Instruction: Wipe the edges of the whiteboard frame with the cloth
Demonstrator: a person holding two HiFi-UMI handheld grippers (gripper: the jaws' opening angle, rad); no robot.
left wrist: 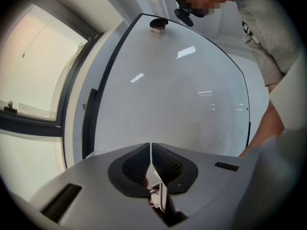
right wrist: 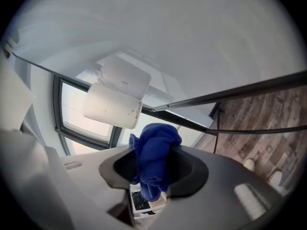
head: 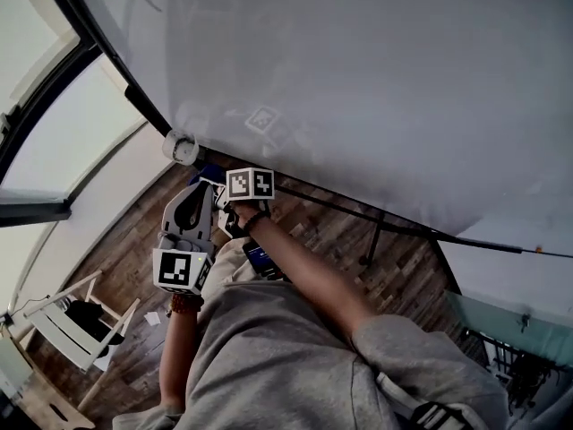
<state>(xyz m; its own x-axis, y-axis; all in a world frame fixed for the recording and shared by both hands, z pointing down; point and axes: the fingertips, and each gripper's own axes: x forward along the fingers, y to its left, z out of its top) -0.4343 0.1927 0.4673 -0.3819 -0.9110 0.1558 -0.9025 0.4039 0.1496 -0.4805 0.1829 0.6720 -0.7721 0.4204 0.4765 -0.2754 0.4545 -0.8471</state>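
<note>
Now right gripper [right wrist: 156, 169] jaws clamp the blue cloth [right wrist: 156, 145]; left gripper [left wrist: 151, 164] jaws sit together.

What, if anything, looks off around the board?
Nothing stands out. The blue cloth sits bunched in the right gripper, near the whiteboard frame; the left gripper is shut, empty. No visible damage.

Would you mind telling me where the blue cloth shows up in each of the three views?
Head view: the blue cloth is a small patch left of centre, just under the whiteboard at its lower corner.
Left gripper view: not in it.
Right gripper view: lower centre, clamped between the jaws.
Shared landmark: the whiteboard, seen in all three.
</note>
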